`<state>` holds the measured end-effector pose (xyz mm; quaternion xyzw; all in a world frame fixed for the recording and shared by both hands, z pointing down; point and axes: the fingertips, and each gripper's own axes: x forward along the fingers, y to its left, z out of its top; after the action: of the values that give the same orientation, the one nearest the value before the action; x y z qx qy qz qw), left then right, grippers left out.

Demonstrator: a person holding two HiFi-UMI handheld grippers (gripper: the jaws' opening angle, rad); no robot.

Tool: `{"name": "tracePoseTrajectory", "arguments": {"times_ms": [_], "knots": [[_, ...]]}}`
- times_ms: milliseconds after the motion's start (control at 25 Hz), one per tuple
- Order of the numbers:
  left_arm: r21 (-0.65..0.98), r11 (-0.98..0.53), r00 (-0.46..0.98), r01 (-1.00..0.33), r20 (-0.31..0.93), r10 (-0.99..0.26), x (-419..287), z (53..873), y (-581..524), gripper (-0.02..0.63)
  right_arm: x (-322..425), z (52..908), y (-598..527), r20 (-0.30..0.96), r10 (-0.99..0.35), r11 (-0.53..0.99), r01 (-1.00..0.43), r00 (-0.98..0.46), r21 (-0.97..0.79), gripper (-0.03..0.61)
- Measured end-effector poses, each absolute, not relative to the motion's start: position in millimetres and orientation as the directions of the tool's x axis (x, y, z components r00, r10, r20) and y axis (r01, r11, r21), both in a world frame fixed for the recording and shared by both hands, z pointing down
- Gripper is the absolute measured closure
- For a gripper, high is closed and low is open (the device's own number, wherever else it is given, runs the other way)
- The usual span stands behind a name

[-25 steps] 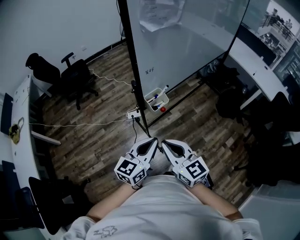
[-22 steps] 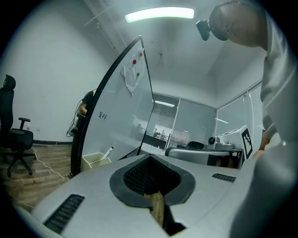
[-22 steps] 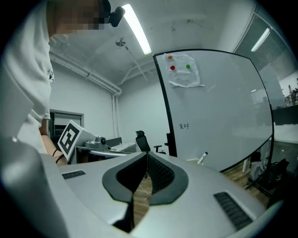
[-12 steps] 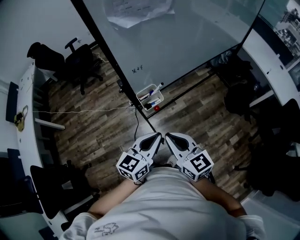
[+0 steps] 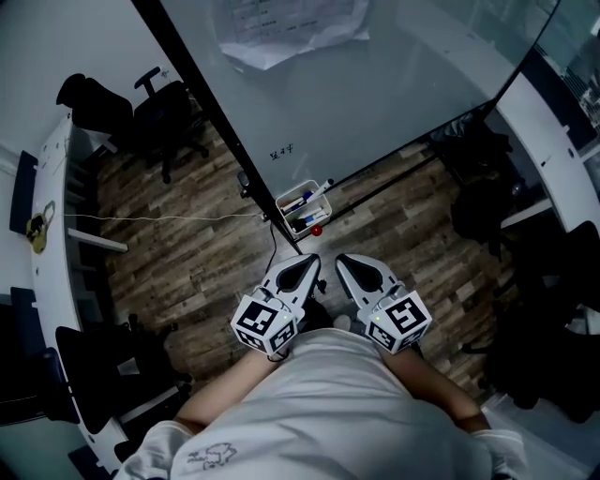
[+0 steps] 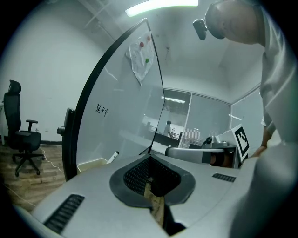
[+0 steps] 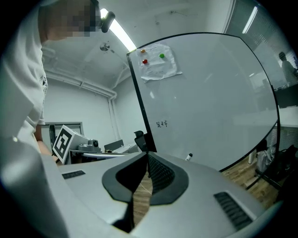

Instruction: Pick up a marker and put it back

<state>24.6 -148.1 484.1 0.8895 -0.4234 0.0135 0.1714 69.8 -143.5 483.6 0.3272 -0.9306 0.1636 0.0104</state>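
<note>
A white tray (image 5: 301, 210) hangs at the foot of the whiteboard (image 5: 375, 103) and holds several markers (image 5: 302, 202); one white marker (image 5: 320, 190) juts out of it. In the left gripper view the tray (image 6: 94, 163) and that marker (image 6: 113, 155) show beyond the jaws. My left gripper (image 5: 309, 264) and right gripper (image 5: 343, 262) are side by side close to my body, well short of the tray. Both are shut with nothing between the jaws, as seen at the left gripper (image 6: 150, 159) and the right gripper (image 7: 147, 157). The marker's tip (image 7: 188, 157) peeks over the right jaw.
Paper (image 5: 286, 28) is pinned to the board with magnets. A small red object (image 5: 318, 230) lies under the tray. Black office chairs (image 5: 155, 112) stand at the back left, a white desk (image 5: 47, 234) along the left, dark chairs (image 5: 487, 206) on the right. A thin cable (image 5: 169, 217) crosses the wooden floor.
The head view has shifted: the whiteboard now fills more of the frame and its post leans further left. Both grippers stay shut and together near my body.
</note>
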Motion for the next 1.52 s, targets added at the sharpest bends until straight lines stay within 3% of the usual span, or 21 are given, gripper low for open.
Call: {"name": "tracePoseTrajectory", "arguments": {"times_ms": [560, 960, 1520], "knots": [[0.293, -0.622, 0.68, -0.726, 0.171, -0.713, 7, 484, -250, 0.607, 53, 510, -271, 0.17, -0.671, 0.625, -0.674, -0.722, -0.394, 0.562], [0.33, -0.629, 0.704, -0.704, 0.208, -0.679, 4, 507, -275, 0.607, 54, 560, -318, 0.268, -0.692, 0.535, -0.725, -0.671, -0.434, 0.464], [0.345, -0.621, 0.706, -0.704, 0.238, -0.667, -12, 526, -277, 0.607, 35, 593, -343, 0.337, -0.679, 0.511, -0.749, -0.653, -0.421, 0.431]]}}
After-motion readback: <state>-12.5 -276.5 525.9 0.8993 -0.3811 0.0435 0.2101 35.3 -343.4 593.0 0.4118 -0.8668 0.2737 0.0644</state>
